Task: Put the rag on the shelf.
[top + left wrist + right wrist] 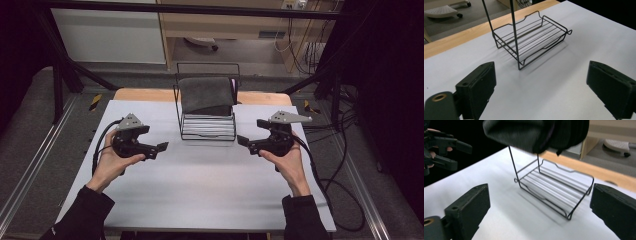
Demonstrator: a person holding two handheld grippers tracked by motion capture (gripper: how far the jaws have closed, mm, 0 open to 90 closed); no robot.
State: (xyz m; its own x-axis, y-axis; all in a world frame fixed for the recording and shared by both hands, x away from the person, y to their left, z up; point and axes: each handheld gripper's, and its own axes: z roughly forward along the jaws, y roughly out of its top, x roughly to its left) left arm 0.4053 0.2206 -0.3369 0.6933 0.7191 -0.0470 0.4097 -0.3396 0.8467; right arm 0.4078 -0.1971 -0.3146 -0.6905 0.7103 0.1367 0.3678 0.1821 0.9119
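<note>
A black wire rack stands at the back middle of the white table. Its flat tray holds nothing. A dark grey cloth hangs folded over the rack's upper frame. My left gripper is held to the left of the rack, jaws wide apart and pointing right toward it, nothing between them. To the rack's right, my right gripper points left, also open and empty. Both hover a short way from the rack without touching it.
A wooden strip runs along the table's far edge. Cables trail off the right side onto the floor. Black frame legs stand at the left and right. The other hand's gripper appears far off in the right gripper view.
</note>
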